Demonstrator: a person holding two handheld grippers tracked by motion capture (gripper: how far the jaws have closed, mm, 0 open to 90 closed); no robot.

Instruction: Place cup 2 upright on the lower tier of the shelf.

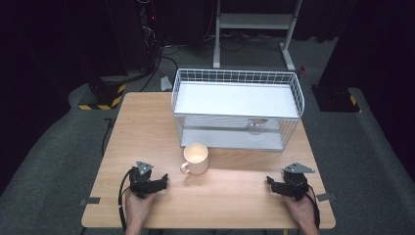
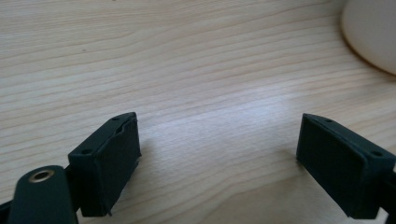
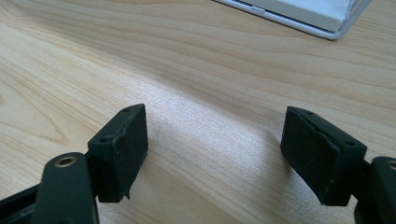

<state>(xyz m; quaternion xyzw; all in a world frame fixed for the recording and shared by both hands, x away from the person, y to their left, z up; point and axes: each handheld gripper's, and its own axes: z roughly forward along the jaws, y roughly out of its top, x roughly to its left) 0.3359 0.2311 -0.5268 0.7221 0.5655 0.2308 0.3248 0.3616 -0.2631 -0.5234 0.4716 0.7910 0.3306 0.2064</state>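
Observation:
A cream mug (image 1: pixel 196 158) stands upright on the wooden table (image 1: pixel 147 122), its handle toward the near left. Its side shows at the top right of the left gripper view as a pale curve, the mug (image 2: pixel 371 32). My left gripper (image 1: pixel 164 180) rests on the table near the front edge, left of the mug and apart from it; its jaws stand open over bare wood, left gripper (image 2: pixel 218 149). My right gripper (image 1: pixel 269 182) lies near the front right of the table, open with nothing between its jaws, right gripper (image 3: pixel 215 144).
A white wire basket rack (image 1: pixel 237 107) with a solid shelf stands at the back middle of the table; its base corner (image 3: pixel 327 21) shows in the right gripper view. A white stand and cables are on the floor beyond.

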